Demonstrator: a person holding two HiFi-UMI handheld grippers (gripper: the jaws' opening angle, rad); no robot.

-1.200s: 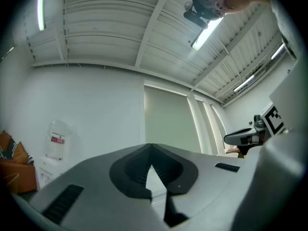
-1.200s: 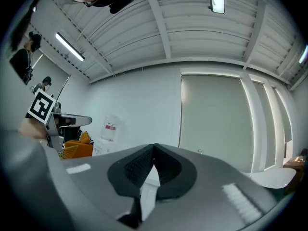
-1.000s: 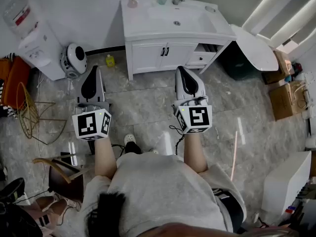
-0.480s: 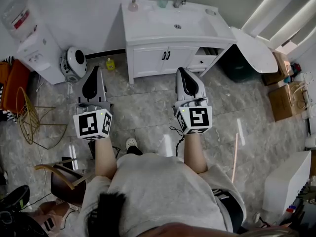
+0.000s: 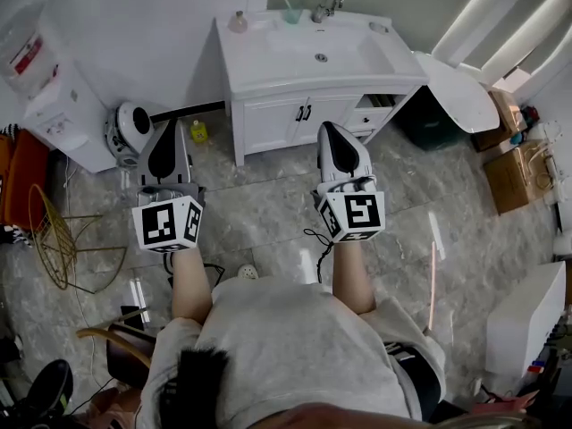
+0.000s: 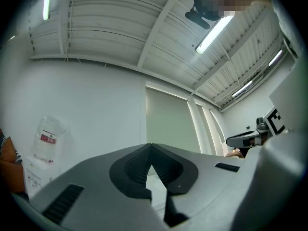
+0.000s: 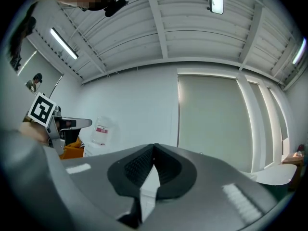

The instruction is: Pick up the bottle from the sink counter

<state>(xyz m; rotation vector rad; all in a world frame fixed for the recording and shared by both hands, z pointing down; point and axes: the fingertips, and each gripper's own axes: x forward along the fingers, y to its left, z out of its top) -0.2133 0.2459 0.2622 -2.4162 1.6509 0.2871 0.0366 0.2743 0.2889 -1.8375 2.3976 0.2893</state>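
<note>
Left claw: my left claw (image 5: pixel 167 128) was closed, its jaws meeting tip to tip with nothing between them. I held it above the tiled floor (image 5: pixel 259 213), aimed toward 12 o'clock.
Right claw: my right claw (image 5: pixel 331 127) was pressed together and empty too. It sat level with the left one, well apart from it at its 3 o'clock.
Bottle: the small pinkish bottle (image 5: pixel 238 21) stood upright on the back left corner of the counter. It was at about 1 o'clock from my left claw and 11 o'clock from my right, and neither claw touched it.
Counter: the white sink counter (image 5: pixel 259 71) lay ahead of both claws, with the basin (image 5: pixel 344 47) sunk in its middle.
Faucet: the faucet (image 5: pixel 327 2) rose at the basin's 12 o'clock.
Cup: a pale green cup (image 5: pixel 292 14) stood between the bottle and the faucet.
Drawer: a drawer (image 5: pixel 375 107) on the cabinet's right side stood pulled open.
Yellow container: a yellow container (image 5: pixel 198 131) sat on the floor just beside the cabinet's left end, at 1 o'clock from my left claw.
Water dispenser: a water dispenser (image 5: pixel 45 83) stood against the wall at 10 o'clock from my left claw.
</note>
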